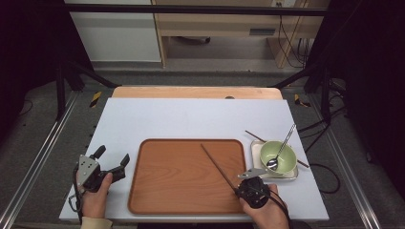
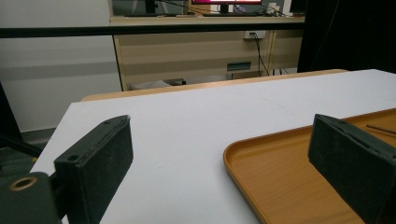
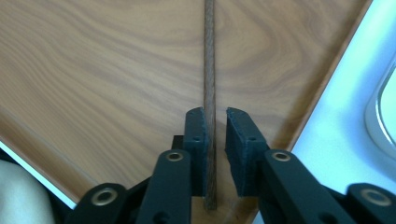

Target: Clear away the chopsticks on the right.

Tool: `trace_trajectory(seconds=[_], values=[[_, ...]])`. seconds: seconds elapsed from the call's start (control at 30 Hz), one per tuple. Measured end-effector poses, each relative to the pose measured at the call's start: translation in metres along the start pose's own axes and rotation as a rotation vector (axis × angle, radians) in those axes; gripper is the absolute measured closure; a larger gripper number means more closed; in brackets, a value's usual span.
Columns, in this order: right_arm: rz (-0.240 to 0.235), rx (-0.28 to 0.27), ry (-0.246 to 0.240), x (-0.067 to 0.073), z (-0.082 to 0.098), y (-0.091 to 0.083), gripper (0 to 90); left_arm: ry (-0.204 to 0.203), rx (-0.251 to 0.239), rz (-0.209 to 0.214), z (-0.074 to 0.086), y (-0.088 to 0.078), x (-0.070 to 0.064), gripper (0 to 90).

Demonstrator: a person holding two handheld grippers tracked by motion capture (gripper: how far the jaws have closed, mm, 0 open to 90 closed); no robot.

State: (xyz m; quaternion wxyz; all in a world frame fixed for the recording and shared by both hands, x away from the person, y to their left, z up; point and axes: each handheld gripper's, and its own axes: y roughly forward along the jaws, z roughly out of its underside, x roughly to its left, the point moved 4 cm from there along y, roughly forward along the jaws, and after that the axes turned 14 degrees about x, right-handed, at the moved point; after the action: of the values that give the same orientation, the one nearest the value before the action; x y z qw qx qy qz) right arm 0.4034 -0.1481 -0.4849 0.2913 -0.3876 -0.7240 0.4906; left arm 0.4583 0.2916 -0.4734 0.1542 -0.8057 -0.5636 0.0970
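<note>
On the white table point(image 1: 191, 119), high view: right gripper point(image 1: 252, 189) is angling a dark chopstick point(image 1: 217, 163) over the wooden tray point(image 1: 157, 191), probably to lay it there; second chopstick point(image 1: 254, 136) is lying under the green bowl point(image 1: 286, 164) with spoon point(image 1: 282, 145); left gripper point(image 1: 113, 164) is idling beside the tray. Left gripper view: jaws gaping wide, gripping nothing. Right gripper view: jaws nearly closed around the chopstick point(image 3: 209, 93); small gap showing on one side.

We see the tray point(image 1: 186, 191) open across its left half, a chopstick point(image 1: 217, 164) slanting over its right; bowl point(image 1: 278, 156) and spoon point(image 1: 282, 145) crowd the table's right edge
</note>
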Motion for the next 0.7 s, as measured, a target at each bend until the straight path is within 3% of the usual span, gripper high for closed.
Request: trace_trajectory(seconds=[0.13, 0.23, 0.27, 0.47, 0.7], values=[[0.014, -0.042, 0.000, -0.003, -0.002, -0.004, 71.2, 0.000, 0.000, 0.001, 0.000, 0.000, 0.000, 6.2], [0.037, -0.104, -0.034, -0.009, -0.003, -0.007, 65.7, 0.001, 0.000, 0.000, 0.000, 0.000, 0.000, 6.2], [0.026, -0.118, -0.009, -0.009, -0.004, -0.009, 63.7, 0.001, 0.000, 0.000, 0.000, 0.000, 0.000, 6.2], [0.050, -0.213, 0.000, -0.018, -0.007, -0.017, 50.0, 0.001, 0.001, 0.000, 0.000, 0.001, 0.000, 6.2], [0.068, -0.284, 0.009, -0.024, -0.010, -0.021, 35.4, 0.002, 0.000, 0.000, 0.000, 0.001, -0.001, 6.2]])
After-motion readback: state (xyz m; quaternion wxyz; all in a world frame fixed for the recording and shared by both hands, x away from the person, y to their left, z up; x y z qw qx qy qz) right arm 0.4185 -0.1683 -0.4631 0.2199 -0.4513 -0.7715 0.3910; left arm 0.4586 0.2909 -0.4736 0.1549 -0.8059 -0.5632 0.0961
